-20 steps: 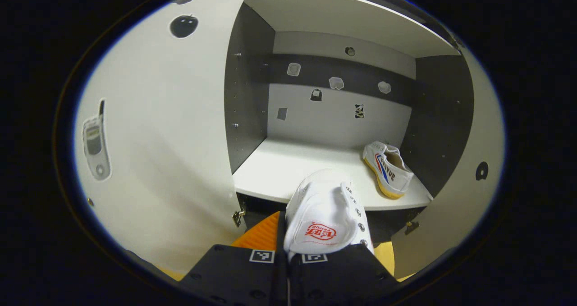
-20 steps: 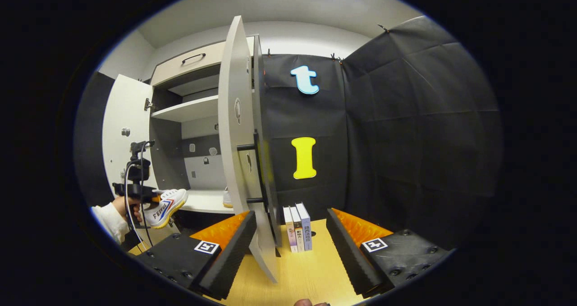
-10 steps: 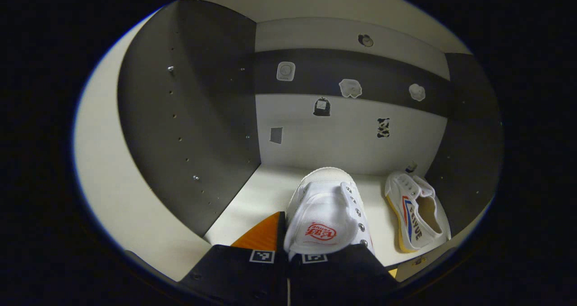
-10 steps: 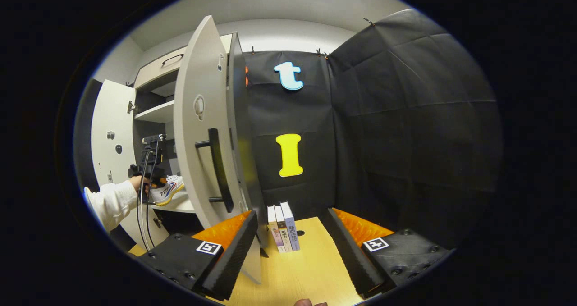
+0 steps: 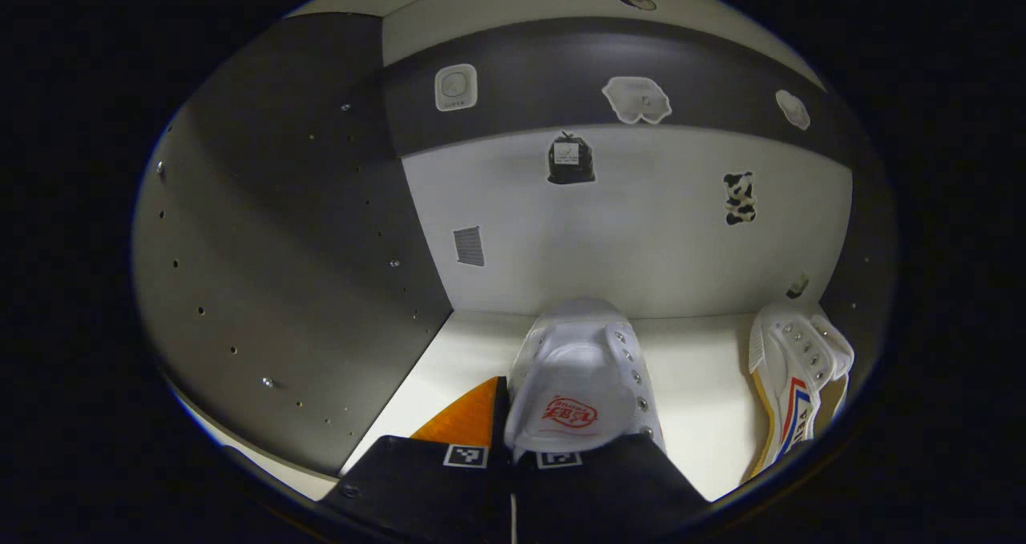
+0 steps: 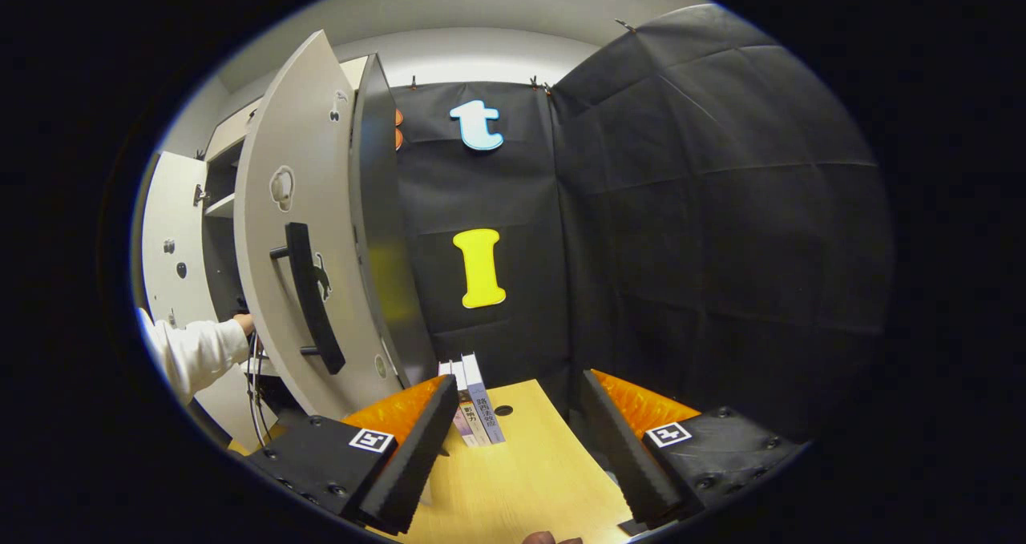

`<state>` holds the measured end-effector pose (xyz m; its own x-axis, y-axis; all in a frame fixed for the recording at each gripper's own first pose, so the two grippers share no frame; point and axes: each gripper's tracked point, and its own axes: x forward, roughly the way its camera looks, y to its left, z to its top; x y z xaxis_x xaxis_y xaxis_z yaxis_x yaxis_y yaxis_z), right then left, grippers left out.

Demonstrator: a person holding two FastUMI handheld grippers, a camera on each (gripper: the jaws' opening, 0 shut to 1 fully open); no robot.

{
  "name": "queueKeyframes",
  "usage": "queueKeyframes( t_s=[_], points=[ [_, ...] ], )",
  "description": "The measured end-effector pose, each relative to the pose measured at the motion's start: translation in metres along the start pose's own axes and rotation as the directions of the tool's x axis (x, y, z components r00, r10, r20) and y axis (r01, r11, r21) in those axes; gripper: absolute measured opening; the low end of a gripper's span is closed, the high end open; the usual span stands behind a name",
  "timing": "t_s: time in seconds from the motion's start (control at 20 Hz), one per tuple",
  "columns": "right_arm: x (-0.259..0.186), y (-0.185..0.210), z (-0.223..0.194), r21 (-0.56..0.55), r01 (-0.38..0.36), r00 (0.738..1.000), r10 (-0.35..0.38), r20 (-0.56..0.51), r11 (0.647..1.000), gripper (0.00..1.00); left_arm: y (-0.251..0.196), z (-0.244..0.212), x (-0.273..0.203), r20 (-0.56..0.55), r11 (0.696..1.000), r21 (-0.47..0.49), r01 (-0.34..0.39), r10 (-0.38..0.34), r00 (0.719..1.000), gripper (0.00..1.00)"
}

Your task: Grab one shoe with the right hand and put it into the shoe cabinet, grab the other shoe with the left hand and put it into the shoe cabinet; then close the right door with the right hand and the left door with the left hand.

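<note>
In the left gripper view the left gripper [image 5: 513, 456] has its jaws clamped on the heel of a white canvas shoe [image 5: 579, 376]. The shoe has a rounded rubber toe cap, metal eyelets down its sides and a red printed mark on its tongue. Its toe points at the back panel [image 5: 641, 223] of the cabinet, and it sits over the smooth white shelf [image 5: 697, 400]; whether the sole touches the shelf cannot be told. The second shoe [image 5: 793, 384], of the same canvas with a yellowish sole and a red and blue stripe, lies on its side at the right end of the shelf, close to the right wall. A bare strip of shelf separates the two shoes, and more free shelf runs left to the dark side wall [image 5: 288, 272], which is drilled with rows of small holes. The back panel is pale with a dark band across it, dotted with small stickers.

In the right gripper view the right gripper [image 6: 513, 448] holds its jaws wide with nothing between them, above a pale wooden bench [image 6: 529, 488]. The right door [image 6: 309, 231] stands open just beside the left jaw, a flat pale slab with a dark bar handle [image 6: 309, 296]. A few books [image 6: 473, 404] stand upright at the bench's far edge. A white sleeve [image 6: 192, 352] reaches in behind the door.
</note>
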<state>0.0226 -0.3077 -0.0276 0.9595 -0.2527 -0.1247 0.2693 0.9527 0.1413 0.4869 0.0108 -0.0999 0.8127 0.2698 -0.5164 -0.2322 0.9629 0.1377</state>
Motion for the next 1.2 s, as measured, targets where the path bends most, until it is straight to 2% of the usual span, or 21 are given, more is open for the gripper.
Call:
queueKeyframes(
  t_s=[0.35,0.5,0.55,0.6,0.65,0.7,0.75,0.8,0.85,0.9,1.05,1.2],
  points=[
    [-0.002,-0.005,-0.005,-0.007,0.011,1.0,-0.011,-0.011,1.0,0.98,-0.006,-0.012,0.015,-0.041,1.0,0.021,0.002,-0.001,0.999,0.09],
    [-0.006,-0.004,-0.006,0.003,0.009,1.0,-0.009,-0.011,1.0,0.98,-0.005,-0.009,0.006,-0.03,0.999,0.053,-0.004,0.006,1.0,0.17],
    [-0.007,-0.003,-0.006,0.006,0.007,1.0,-0.007,-0.01,1.0,0.98,-0.003,-0.009,0.002,-0.034,0.998,0.064,-0.009,0.011,0.999,0.24],
    [-0.009,-0.002,-0.006,0.007,0.005,1.0,-0.005,-0.008,1.0,0.98,-0.003,-0.011,-0.002,-0.037,0.997,0.074,-0.011,0.014,0.999,0.24],
    [-0.011,-0.001,-0.005,0.007,0.003,1.0,-0.003,-0.004,1.0,0.98,-0.002,-0.01,-0.007,-0.032,0.997,0.083,-0.008,0.01,0.999,0.34],
    [-0.013,0.001,-0.003,0.01,-0.001,1.0,0.001,-0.001,1.0,0.98,-0.002,-0.009,-0.013,-0.022,0.996,0.094,-0.005,0.007,1.0,0.37],
    [-0.015,0.003,-0.003,0.013,-0.005,1.0,0.005,0.001,1.0,0.98,-0.003,-0.009,-0.019,-0.008,0.995,0.103,0.004,-0.003,1.0,0.49],
    [-0.016,0.004,-0.003,0.016,-0.011,1.0,0.011,0.002,1.0,0.98,-0.004,-0.008,-0.027,0.007,0.994,0.109,0.014,-0.015,1.0,0.53],
    [-0.019,0.007,-0.003,0.017,-0.016,1.0,0.016,0.003,1.0,0.98,-0.005,-0.007,-0.035,0.021,0.994,0.11,0.026,-0.028,0.999,0.61],
    [-0.02,0.01,-0.002,0.015,-0.023,1.0,0.023,0.003,1.0,0.98,-0.005,-0.006,-0.044,0.037,0.994,0.104,0.036,-0.04,0.999,0.65],
    [-0.026,0.018,-0.003,0.006,-0.037,0.999,0.037,0.0,0.999,0.98,-0.005,-0.003,-0.073,0.098,0.994,0.075,0.078,-0.085,0.992,0.86],
    [-0.029,0.028,-0.001,0.007,-0.053,0.999,0.053,-0.005,0.999,0.98,0.003,0.0,-0.113,0.176,0.992,0.093,0.086,-0.102,0.979,0.95]
  ],
)
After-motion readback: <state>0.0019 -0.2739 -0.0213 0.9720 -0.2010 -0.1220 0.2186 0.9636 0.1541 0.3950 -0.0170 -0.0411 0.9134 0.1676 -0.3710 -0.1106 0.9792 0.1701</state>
